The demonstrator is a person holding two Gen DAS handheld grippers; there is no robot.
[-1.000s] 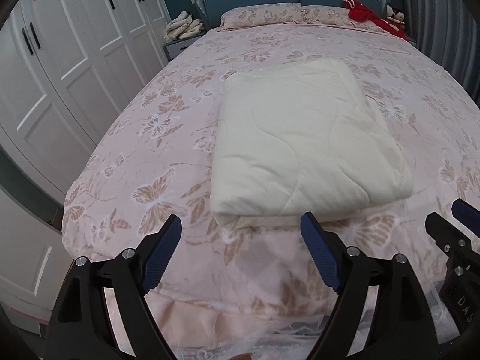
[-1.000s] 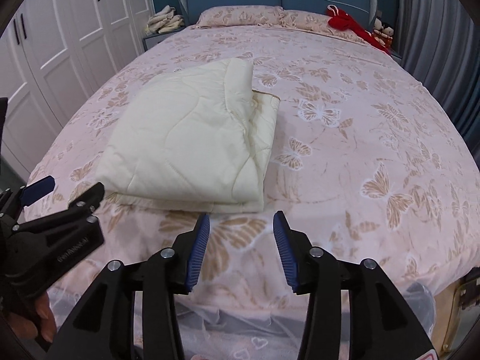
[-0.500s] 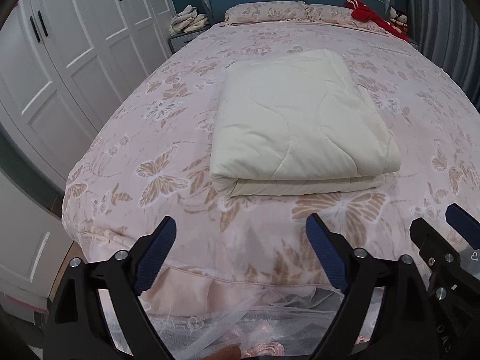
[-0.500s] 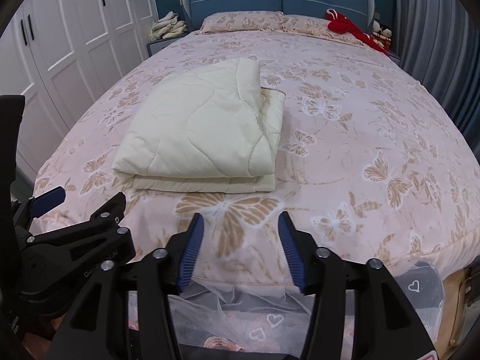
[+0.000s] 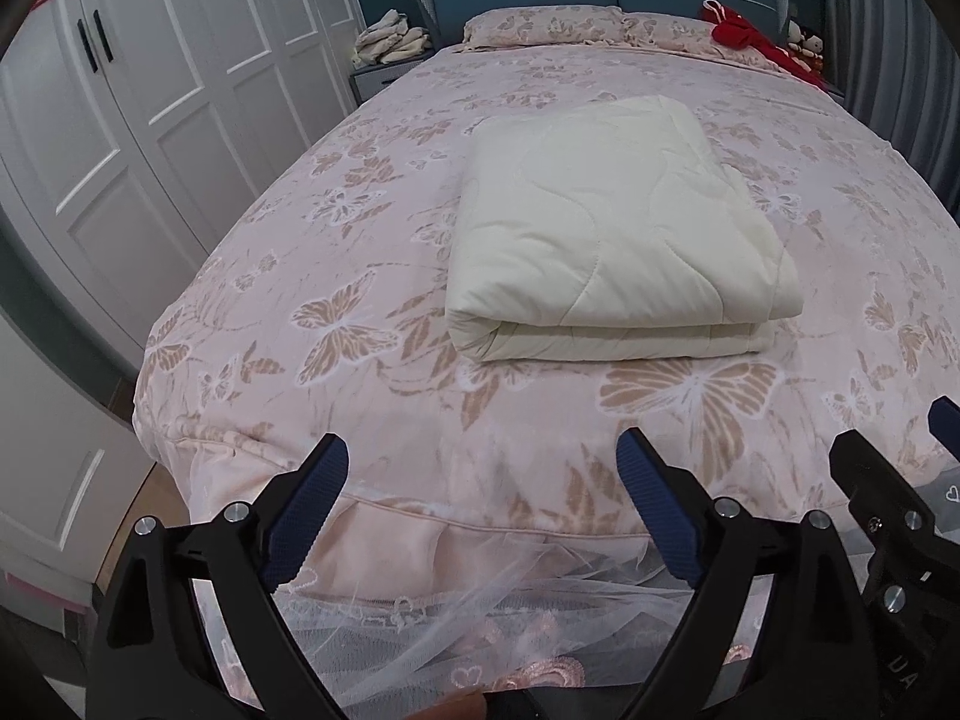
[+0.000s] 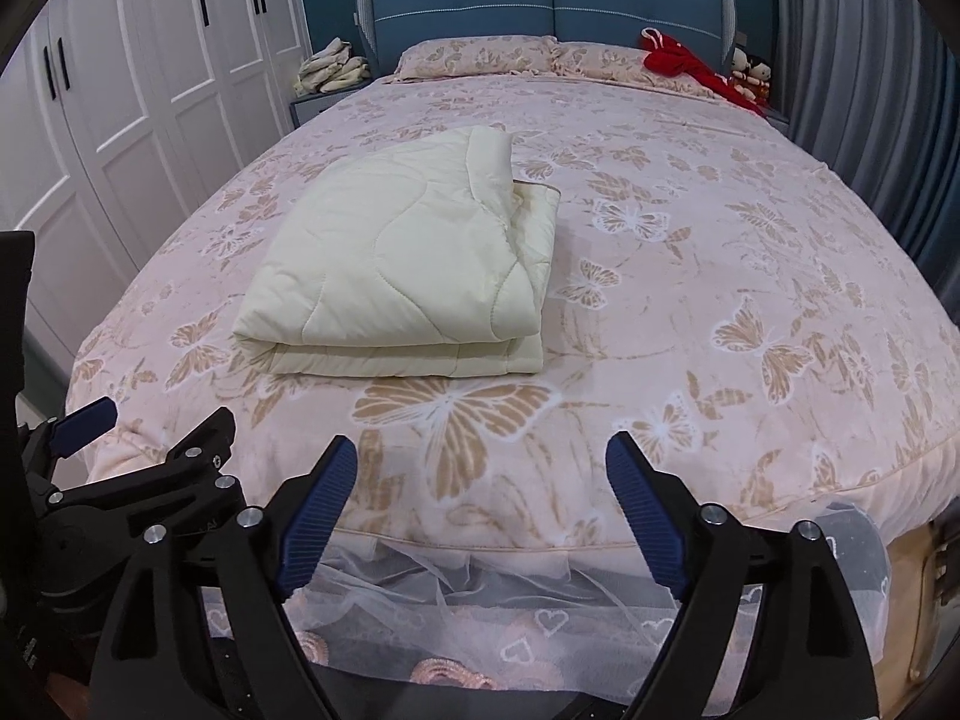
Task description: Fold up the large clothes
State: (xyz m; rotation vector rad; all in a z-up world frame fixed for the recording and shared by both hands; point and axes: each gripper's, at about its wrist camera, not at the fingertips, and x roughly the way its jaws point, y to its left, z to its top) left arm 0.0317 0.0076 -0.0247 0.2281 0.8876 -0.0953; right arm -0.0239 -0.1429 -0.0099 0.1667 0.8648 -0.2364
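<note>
A cream quilted blanket (image 5: 612, 240) lies folded into a thick rectangle on the pink butterfly-print bed (image 5: 336, 276); it also shows in the right wrist view (image 6: 408, 264), with one corner layer sticking out at its far right. My left gripper (image 5: 483, 468) is open and empty, held back over the foot of the bed, apart from the blanket. My right gripper (image 6: 480, 468) is open and empty, also over the bed's foot edge. Each gripper shows at the edge of the other's view.
White wardrobe doors (image 5: 150, 120) line the left side. A blue headboard (image 6: 540, 6), pillows (image 6: 480, 57), a red cloth (image 6: 684, 69) and dolls sit at the far end. A nightstand with piled cloths (image 6: 330, 69) stands left of the headboard. A lace bed skirt (image 6: 480, 618) hangs below.
Both grippers have pulled back from the folded blanket toward the foot of the bed. The right gripper's jaws have opened wider. The blanket has not moved.
</note>
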